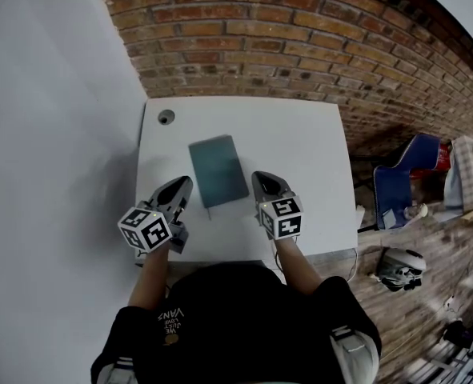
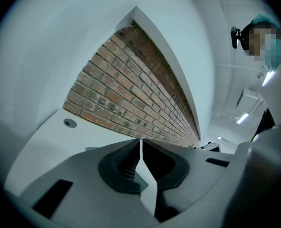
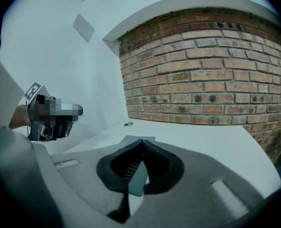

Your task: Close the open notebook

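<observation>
1. Teal matte cover, plain, no title legible: notebook [image 1: 218,170] closed, a flat rectangle lying slightly askew at the middle of a smooth white table [image 1: 300,150], head view.
2. Same view: left gripper [image 1: 182,187] just beside the notebook's near left corner, right gripper [image 1: 264,181] just beside its near right corner. Cannot tell contact from here. Grey moulded bodies, each carrying a white cube with black square markers.
3. Rough red-brown brick wall [image 1: 300,46] with pale mortar lines behind the table. Small round grommet [image 1: 166,117] set in the table's far left corner.
4. Black shirt [image 1: 236,310] below, "VANS" readable upside down. Smaller lines beside it too small to read.
5. Left gripper view: dark ribbed pads, tips pressed together, only a thin slit lower down, nothing between. Brick courses and white tabletop beyond.
6. Right gripper view: tips likewise meeting, empty. Teal notebook visible through the gap under the tips and past them, flat on the table, not gripped.
</observation>
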The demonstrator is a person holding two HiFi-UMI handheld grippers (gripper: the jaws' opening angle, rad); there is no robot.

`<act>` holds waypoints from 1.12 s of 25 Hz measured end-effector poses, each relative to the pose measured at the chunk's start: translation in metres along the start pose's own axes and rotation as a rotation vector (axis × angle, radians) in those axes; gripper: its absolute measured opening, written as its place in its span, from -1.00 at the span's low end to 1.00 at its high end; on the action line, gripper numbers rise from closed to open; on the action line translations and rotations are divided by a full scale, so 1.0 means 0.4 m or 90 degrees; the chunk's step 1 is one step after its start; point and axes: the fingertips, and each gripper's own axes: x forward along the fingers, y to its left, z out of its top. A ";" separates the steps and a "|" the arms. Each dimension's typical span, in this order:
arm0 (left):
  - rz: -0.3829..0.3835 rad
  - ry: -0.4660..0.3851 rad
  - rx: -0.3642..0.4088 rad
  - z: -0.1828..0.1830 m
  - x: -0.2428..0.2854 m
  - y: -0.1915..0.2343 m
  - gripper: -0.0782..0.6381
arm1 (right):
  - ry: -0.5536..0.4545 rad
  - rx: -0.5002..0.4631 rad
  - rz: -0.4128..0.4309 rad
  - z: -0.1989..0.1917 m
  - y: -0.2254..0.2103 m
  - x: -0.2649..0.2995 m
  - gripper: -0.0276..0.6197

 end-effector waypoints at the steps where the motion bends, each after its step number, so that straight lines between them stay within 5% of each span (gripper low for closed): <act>1: 0.002 -0.004 0.005 0.004 -0.011 0.000 -0.72 | -0.008 -0.002 0.000 0.010 0.009 -0.005 -0.92; 28: 0.050 -0.049 0.117 -0.015 -0.306 -0.034 -0.76 | -0.117 -0.024 0.006 0.073 0.246 -0.193 -0.92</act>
